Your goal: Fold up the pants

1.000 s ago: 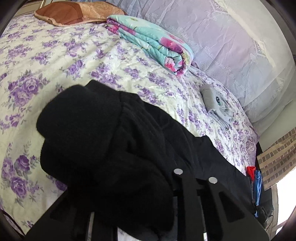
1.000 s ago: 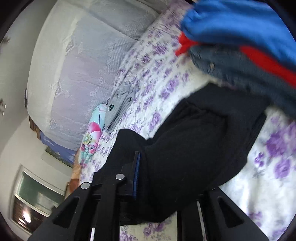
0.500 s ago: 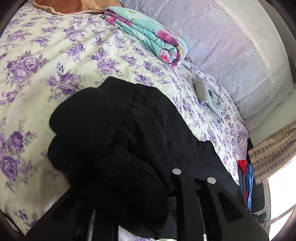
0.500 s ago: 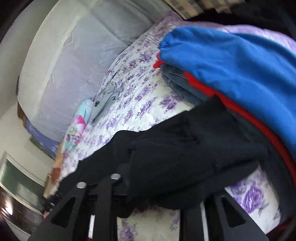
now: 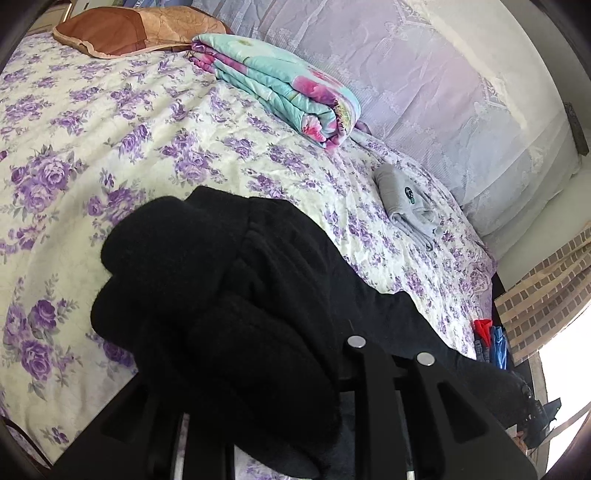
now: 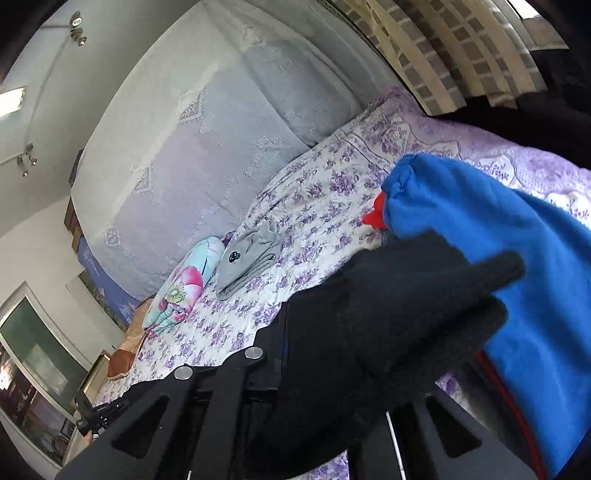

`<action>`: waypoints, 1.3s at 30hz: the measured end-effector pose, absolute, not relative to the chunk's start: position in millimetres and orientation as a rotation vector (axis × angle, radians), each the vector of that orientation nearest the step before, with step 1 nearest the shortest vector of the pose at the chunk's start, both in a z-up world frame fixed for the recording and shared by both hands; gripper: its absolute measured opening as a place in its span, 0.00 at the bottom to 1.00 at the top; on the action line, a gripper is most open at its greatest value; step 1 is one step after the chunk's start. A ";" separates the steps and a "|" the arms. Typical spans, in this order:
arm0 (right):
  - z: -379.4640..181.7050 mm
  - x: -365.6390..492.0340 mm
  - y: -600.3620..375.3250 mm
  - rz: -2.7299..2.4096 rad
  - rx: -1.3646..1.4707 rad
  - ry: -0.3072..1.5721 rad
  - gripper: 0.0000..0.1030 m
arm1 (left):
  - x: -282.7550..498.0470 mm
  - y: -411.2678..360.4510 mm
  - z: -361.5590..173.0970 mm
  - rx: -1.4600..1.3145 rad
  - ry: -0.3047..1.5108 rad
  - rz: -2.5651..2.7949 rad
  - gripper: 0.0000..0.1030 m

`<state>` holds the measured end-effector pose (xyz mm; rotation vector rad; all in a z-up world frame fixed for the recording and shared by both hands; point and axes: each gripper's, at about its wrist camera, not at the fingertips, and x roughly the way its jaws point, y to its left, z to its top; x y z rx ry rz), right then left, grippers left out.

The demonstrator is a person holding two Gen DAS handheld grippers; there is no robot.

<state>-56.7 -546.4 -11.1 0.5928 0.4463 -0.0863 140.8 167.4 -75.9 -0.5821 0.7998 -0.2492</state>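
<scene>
The black pants [image 5: 236,295] are bunched in thick folds over my left gripper [image 5: 306,373], which is shut on them just above the floral bedsheet [image 5: 110,147]. In the right wrist view my right gripper [image 6: 332,373] is shut on the other end of the black pants [image 6: 388,314] and holds it lifted over a stack of folded clothes with a blue garment [image 6: 517,258] on top. The cloth hides both grippers' fingertips.
A folded teal floral quilt [image 5: 280,85], a brown pillow [image 5: 129,29] and a folded grey garment [image 5: 406,199] lie on the bed. A padded headboard [image 5: 424,74] stands behind. The red and blue stack [image 5: 491,339] sits at the bed's edge.
My right gripper has carried its end of the pants up and over the blue stack, tilting the view. My left gripper keeps its grip and has shifted only slightly.
</scene>
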 end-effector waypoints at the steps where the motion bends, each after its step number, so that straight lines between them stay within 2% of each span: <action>1: -20.7 -54.8 -549.6 -0.157 0.538 0.516 0.09 | 143.3 166.3 -79.4 -0.576 0.815 -0.245 0.19; 2: -33.1 -54.9 -554.4 -0.198 0.522 0.580 0.14 | 145.4 167.0 -86.4 -0.578 0.843 -0.234 0.21; 3: -45.8 -58.4 -562.1 -0.203 0.567 0.625 0.14 | 146.6 169.0 -91.9 -0.587 0.867 -0.231 0.26; 5: -60.4 -70.0 -572.9 -0.176 0.681 0.628 0.14 | 143.0 172.4 -94.9 -0.597 0.876 -0.251 0.27; 9: -59.2 -74.5 -585.0 -0.143 0.752 0.623 0.15 | 135.0 177.4 -82.6 -0.557 0.867 -0.236 0.46; 11: -68.3 -70.0 -595.0 -0.097 0.856 0.641 0.17 | 136.6 180.8 -83.0 -0.563 0.878 -0.245 0.46; 12: -72.5 -70.6 -600.3 -0.051 0.933 0.630 0.25 | 137.2 183.1 -85.1 -0.573 0.884 -0.250 0.46; 13: -76.2 -71.9 -605.4 0.023 1.016 0.602 0.35 | 137.4 184.8 -87.3 -0.581 0.887 -0.256 0.46; 14: -76.4 -74.6 -607.9 0.083 1.074 0.574 0.57 | 137.0 186.5 -89.6 -0.590 0.885 -0.262 0.46; 16: -57.6 -79.9 -603.1 0.002 0.951 0.599 0.57 | 135.5 190.0 -90.7 -0.609 0.868 -0.269 0.46; 17: -46.2 -80.0 -598.4 -0.033 0.837 0.614 0.52 | 135.0 190.8 -89.3 -0.610 0.856 -0.270 0.44; 18: -37.2 -77.9 -593.2 -0.061 0.737 0.636 0.46 | 135.2 190.4 -87.0 -0.601 0.843 -0.266 0.38; 19: -31.6 -76.2 -591.5 -0.102 0.677 0.652 0.45 | 135.8 190.1 -84.4 -0.582 0.831 -0.258 0.37; 21: -25.1 -79.5 -598.9 -0.191 0.650 0.624 0.52 | 136.7 190.0 -81.6 -0.543 0.821 -0.219 0.32; 22: -23.3 -88.8 -610.1 -0.228 0.693 0.561 0.53 | 136.2 192.5 -81.4 -0.544 0.816 -0.208 0.31; 23: -21.7 -104.1 -622.3 -0.314 0.743 0.480 0.57 | 135.5 197.6 -82.2 -0.556 0.810 -0.200 0.31; 24: -19.3 -119.1 -629.5 -0.386 0.774 0.406 0.66 | 134.3 204.1 -84.1 -0.574 0.809 -0.188 0.31; 25: -18.6 -126.9 -633.5 -0.399 0.785 0.363 0.69 | 133.2 209.6 -86.7 -0.586 0.817 -0.182 0.32; 28: -17.4 -129.3 -619.2 -0.310 0.795 0.343 0.74 | 126.7 211.5 -88.0 -0.555 0.858 -0.175 0.42; 29: -16.6 -127.0 -610.0 -0.277 0.789 0.336 0.79 | 121.5 211.7 -84.3 -0.529 0.860 -0.143 0.61; 30: -14.6 -123.3 -600.0 -0.249 0.779 0.327 0.81 | 115.1 213.4 -78.6 -0.502 0.840 -0.092 0.88; 31: -10.8 -116.1 -589.0 -0.222 0.765 0.316 0.81 | 104.8 218.3 -69.1 -0.477 0.795 -0.027 0.96; 35: -0.8 -91.1 -543.0 -0.099 0.712 0.285 0.87 | 76.1 253.5 -48.0 -0.555 0.717 0.036 0.95; 39: -4.4 -64.3 -500.0 0.074 0.752 0.307 0.88 | 65.4 256.1 -40.6 -0.609 0.710 -0.016 0.93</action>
